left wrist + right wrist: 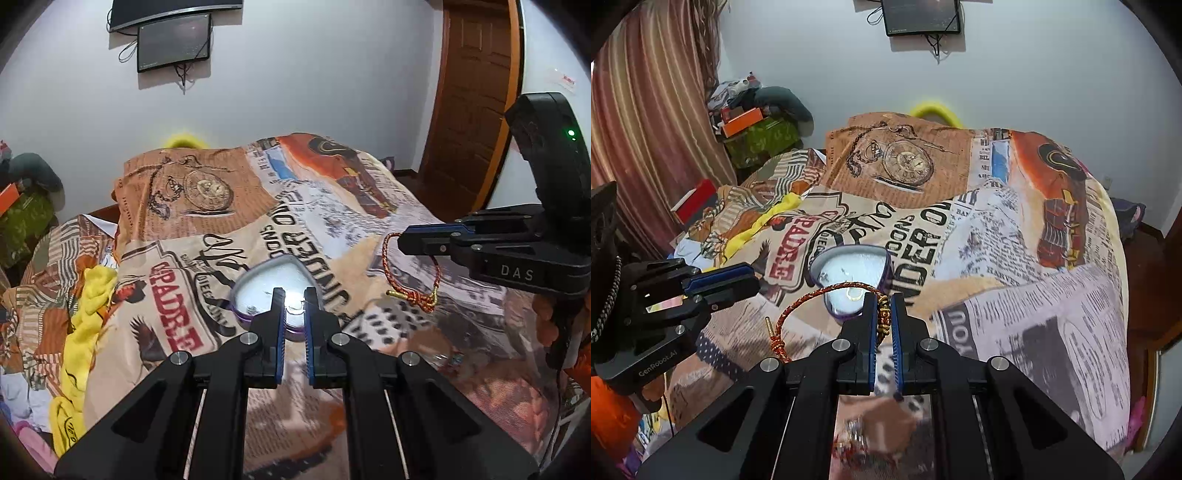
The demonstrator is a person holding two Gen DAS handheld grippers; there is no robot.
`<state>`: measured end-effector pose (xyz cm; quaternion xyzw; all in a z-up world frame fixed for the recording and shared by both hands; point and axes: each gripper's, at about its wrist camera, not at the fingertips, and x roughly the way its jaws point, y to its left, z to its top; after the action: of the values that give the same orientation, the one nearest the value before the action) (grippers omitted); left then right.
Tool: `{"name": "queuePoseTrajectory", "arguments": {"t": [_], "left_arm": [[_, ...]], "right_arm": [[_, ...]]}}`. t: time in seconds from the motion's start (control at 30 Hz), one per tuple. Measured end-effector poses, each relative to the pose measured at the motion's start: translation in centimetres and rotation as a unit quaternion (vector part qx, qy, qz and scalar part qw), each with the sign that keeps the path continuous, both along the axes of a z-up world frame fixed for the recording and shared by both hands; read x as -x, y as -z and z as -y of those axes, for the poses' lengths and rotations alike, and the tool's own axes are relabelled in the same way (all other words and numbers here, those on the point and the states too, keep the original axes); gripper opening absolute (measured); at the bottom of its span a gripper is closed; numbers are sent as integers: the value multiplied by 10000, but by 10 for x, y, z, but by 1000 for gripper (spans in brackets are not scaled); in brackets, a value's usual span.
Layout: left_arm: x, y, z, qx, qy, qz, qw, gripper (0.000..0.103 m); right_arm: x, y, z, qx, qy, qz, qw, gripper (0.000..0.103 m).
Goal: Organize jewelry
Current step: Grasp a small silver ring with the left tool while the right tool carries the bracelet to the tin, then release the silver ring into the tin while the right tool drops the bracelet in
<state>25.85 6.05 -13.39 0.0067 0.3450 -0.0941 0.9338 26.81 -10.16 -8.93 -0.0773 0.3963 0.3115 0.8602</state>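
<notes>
The right hand-held gripper (883,308) pinches a red-and-gold braided cord bracelet (827,291) by its knots — the loop hangs above the bed. The left hand-held gripper (294,301) is pressed together, empty, above a heart-shaped purple-rimmed jewelry tray (258,280) resting on the newspaper-print bedspread (351,221).

Blurred jewelry (855,437) below the right tongs (882,295)

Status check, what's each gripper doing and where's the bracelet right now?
Right gripper shut on red-gold bracelet, lifted above heart-shaped tray. Left gripper shut, empty. Nothing blocking tray.
</notes>
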Motion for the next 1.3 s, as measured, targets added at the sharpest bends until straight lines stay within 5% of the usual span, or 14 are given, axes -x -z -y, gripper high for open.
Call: {"name": "queuePoseTrajectory", "arguments": {"t": [0.57,0.93,1.3], "left_arm": [[-73,44,-41,248,-178,-573,9979,7],[-98,63,-40,458,4,-840,9954,7],[-110,76,-42,501,-20,-1042,9933,7]], "right_arm": [[-49,35,-59,538,-386,-285,9974,6],[-69,60,-89,1105,-630,-269,9915,6],[-79,71,-93,1168,-713,-405,9898,7]]}}
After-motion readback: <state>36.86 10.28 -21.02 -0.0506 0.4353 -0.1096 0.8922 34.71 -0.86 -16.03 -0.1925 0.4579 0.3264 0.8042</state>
